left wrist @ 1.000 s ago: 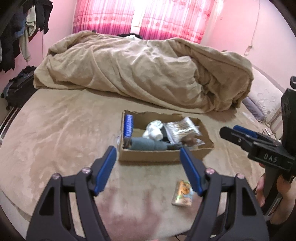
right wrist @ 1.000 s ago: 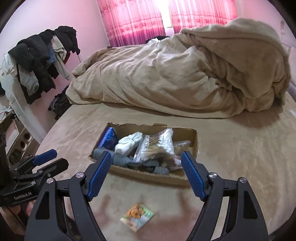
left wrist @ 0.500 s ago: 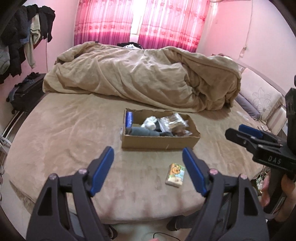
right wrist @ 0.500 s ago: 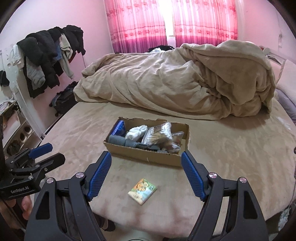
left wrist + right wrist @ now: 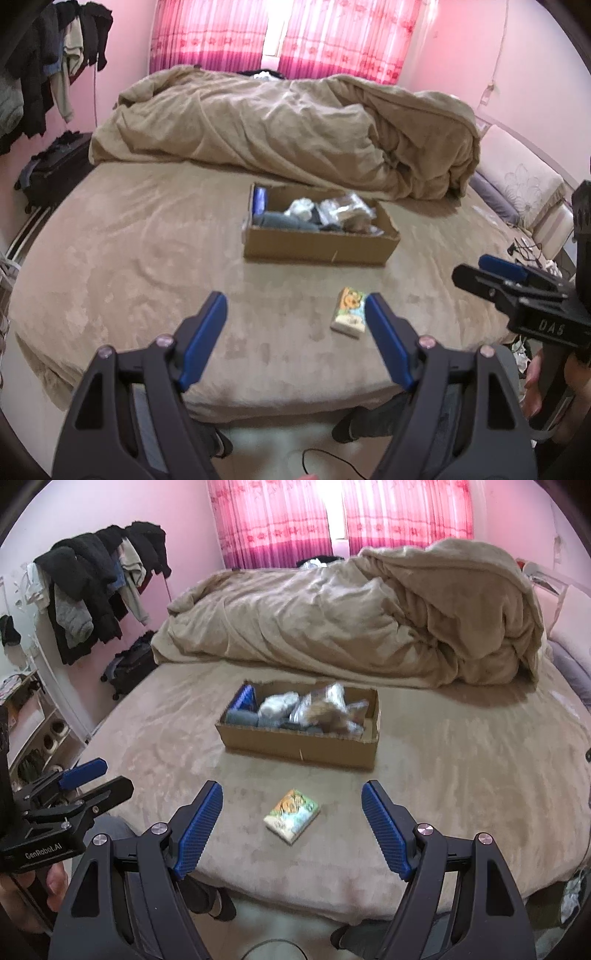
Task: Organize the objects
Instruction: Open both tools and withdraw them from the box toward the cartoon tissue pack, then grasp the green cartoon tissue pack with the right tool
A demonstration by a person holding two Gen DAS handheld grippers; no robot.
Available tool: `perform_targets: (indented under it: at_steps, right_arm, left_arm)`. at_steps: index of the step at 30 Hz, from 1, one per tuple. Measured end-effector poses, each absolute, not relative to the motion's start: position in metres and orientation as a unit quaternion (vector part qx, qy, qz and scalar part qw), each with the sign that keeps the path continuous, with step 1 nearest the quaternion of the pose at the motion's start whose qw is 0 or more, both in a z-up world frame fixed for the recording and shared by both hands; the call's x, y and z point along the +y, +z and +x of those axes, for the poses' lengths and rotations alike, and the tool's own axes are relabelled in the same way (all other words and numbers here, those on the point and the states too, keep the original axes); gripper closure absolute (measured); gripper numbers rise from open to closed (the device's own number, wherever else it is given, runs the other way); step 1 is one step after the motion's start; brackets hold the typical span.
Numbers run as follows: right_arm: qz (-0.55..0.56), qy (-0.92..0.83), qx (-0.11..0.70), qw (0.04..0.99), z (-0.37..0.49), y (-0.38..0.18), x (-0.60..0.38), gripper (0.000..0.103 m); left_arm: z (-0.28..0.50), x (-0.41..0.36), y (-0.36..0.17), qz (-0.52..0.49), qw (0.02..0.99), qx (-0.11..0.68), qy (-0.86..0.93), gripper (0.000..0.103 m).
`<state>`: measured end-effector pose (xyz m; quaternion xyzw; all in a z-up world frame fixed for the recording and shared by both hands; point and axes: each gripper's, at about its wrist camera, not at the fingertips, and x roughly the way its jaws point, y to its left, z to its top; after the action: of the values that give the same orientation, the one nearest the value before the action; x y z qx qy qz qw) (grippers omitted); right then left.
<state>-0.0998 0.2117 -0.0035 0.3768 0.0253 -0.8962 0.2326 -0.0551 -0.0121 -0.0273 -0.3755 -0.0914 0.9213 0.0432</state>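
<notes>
Both tools empty, jaws apart: left tool (image 5: 295,317), right tool (image 5: 291,805). Small packet (image 5: 291,815) lies loose on the bed (image 5: 461,775), between the right tool's pads and just ahead; likely the 1 item left to box. Cardboard box (image 5: 299,744) sits beyond it, already stuffed. Left view shows packet (image 5: 349,313) beside its right pad; right view alone shows clothes rack (image 5: 92,590).

Bed (image 5: 147,258) under a tan cover. Rumpled tan duvet (image 5: 295,129) heaped along its far side. Pink curtains (image 5: 280,37) behind, daylight at the gap. Dark clothes (image 5: 96,590) hang on a rack at left; black bag (image 5: 129,664) on floor below. Cables (image 5: 524,247) at right.
</notes>
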Motion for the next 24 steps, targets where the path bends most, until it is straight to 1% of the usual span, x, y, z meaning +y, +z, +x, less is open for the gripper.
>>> perform_targets:
  at_steps: [13,18,24]
  right_arm:
    - [0.441,-0.866,0.026,0.236,-0.120,-0.066,0.192,0.022]
    - [0.471,-0.850,0.021,0.235,-0.133,-0.088,0.185,0.022]
    - [0.492,-0.839,0.021,0.230,-0.148,-0.112,0.172,0.023]
  left_arm:
    - [-0.075,-0.022,-0.080,-0.413,0.032,-0.105,0.904,0.025]
    - [-0.089,-0.028,-0.098,-0.418,0.012,-0.089,0.904,0.025]
    - [-0.104,-0.037,-0.124,-0.434,0.009,-0.094,0.896,0.025]
